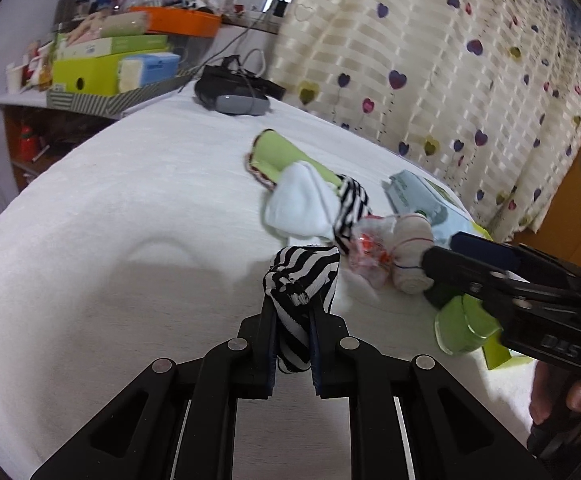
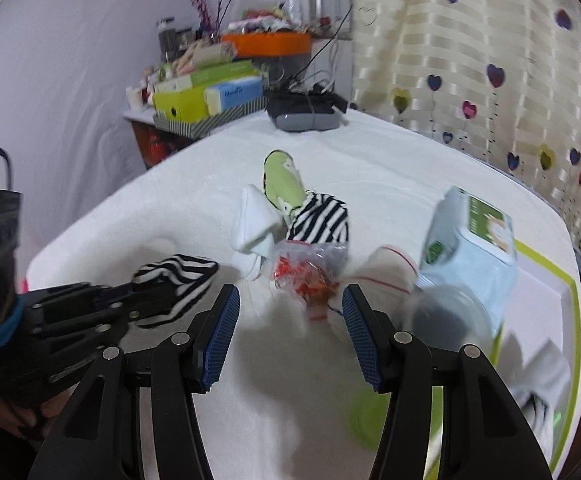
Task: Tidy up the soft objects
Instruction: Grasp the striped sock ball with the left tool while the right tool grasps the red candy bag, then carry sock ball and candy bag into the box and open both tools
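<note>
My left gripper (image 1: 292, 312) is shut on a black-and-white striped sock (image 1: 300, 276), lifted just above the white bedspread (image 1: 110, 240). The right wrist view shows the same striped sock (image 2: 174, 284) at the left, in the left gripper (image 2: 134, 300). A pile lies further along: a green sock (image 2: 282, 184), a white sock (image 2: 254, 224), a second striped sock (image 2: 322, 220) and a red-patterned sock (image 2: 306, 280). My right gripper (image 2: 290, 300) is open, and the red-patterned sock sits just ahead of its blue pads (image 2: 222, 328). A white sock with red stripes (image 2: 394, 268) lies beside it.
A light blue wipes pack (image 2: 470, 248) and a clear jar (image 2: 446, 316) stand at the right on a green-edged mat (image 2: 570, 320). A black headset (image 2: 306, 114) lies at the bed's far end. Behind it is a cluttered shelf (image 2: 206, 96). A curtain (image 2: 490, 60) hangs to the right.
</note>
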### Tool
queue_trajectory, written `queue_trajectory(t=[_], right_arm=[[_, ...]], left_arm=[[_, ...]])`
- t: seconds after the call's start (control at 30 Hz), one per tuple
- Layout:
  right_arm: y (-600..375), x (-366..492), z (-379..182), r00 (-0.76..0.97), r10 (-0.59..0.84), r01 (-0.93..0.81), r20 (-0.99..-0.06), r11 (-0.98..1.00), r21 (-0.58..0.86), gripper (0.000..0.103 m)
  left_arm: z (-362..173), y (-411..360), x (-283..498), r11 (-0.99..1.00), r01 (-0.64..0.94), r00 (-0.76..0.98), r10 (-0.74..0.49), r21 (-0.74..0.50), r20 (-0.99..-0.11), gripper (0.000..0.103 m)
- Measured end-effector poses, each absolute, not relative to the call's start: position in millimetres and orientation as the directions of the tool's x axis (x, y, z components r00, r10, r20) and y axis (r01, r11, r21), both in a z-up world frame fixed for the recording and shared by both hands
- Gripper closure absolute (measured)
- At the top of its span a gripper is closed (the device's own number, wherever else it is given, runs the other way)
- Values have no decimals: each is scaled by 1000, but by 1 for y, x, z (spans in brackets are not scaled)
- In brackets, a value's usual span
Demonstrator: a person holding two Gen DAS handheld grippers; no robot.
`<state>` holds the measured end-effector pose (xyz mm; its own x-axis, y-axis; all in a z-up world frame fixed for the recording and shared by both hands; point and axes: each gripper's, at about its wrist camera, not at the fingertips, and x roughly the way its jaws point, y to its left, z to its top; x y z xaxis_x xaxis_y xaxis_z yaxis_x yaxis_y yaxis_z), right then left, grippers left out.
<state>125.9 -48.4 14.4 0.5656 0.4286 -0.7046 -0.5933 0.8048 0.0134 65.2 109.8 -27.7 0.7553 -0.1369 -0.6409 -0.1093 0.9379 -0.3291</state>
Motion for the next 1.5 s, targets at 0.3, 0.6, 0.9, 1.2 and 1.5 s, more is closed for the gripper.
queue_trajectory(t=[0.3,0.6,0.9,1.2,1.5], right_arm=[[-10,158,-16,517,300,-582,-802,810,-73,48],[4,172,-32,526,207,-551,-825,821,-146,64],[-6,142,-1,541,367,-596,-757,802,-37,69],[-38,102,34,563,476,-610,-676,791,49,69],[-81,75,55,615,493,-574,-616,815,79,69]], left_arm=[[-33,132,61,923,-130,763,-140,-362,-631,90],[-35,141,59,914,-137,767,-146,-382,-625,90],[-23,135,51,921,-137,781,-125,-363,-612,90],[0,115,37,935,-134,810,-87,-327,-580,90],[22,79,23,951,-67,827,-117,-302,-549,90]])
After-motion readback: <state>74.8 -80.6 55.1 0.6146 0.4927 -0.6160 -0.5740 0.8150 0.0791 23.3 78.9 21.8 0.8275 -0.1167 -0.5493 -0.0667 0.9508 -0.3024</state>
